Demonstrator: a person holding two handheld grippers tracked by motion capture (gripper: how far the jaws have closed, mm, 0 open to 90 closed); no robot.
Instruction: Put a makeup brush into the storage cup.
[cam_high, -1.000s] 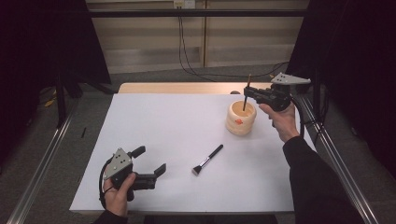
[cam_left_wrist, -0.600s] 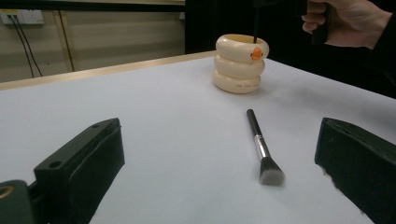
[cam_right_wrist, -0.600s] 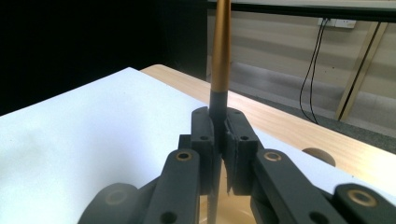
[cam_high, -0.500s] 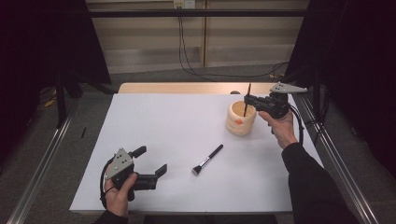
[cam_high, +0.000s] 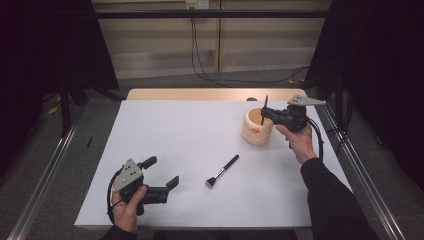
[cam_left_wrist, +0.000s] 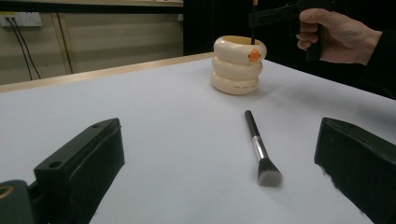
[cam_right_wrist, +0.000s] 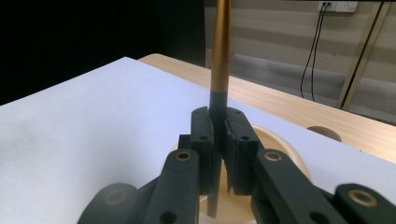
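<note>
A cream ringed holder (cam_high: 257, 131) with an orange mark stands at the right of the white table (cam_high: 180, 130). My right gripper (cam_high: 264, 116) is above its mouth, shut on a thin brush handle (cam_high: 265, 105) held upright, its lower end inside the holder. In the right gripper view the copper-and-black handle (cam_right_wrist: 220, 56) rises between the closed jaws of my right gripper (cam_right_wrist: 218, 140), over the holder (cam_right_wrist: 285, 149). A black makeup brush (cam_high: 222, 170) lies flat mid-table. My left gripper (cam_high: 162, 172) rests open at the front left; in the left gripper view the brush (cam_left_wrist: 259, 147) lies ahead.
A wooden table edge (cam_high: 200, 94) runs along the back of the white surface. Metal rails (cam_high: 365, 175) flank both sides. Cables (cam_high: 200, 55) trail on the floor behind. Bare white surface spreads across the left and middle.
My right gripper has come down with the thin handle, sinking its lower end deeper into the holder. The left gripper and the flat brush have stayed still.
</note>
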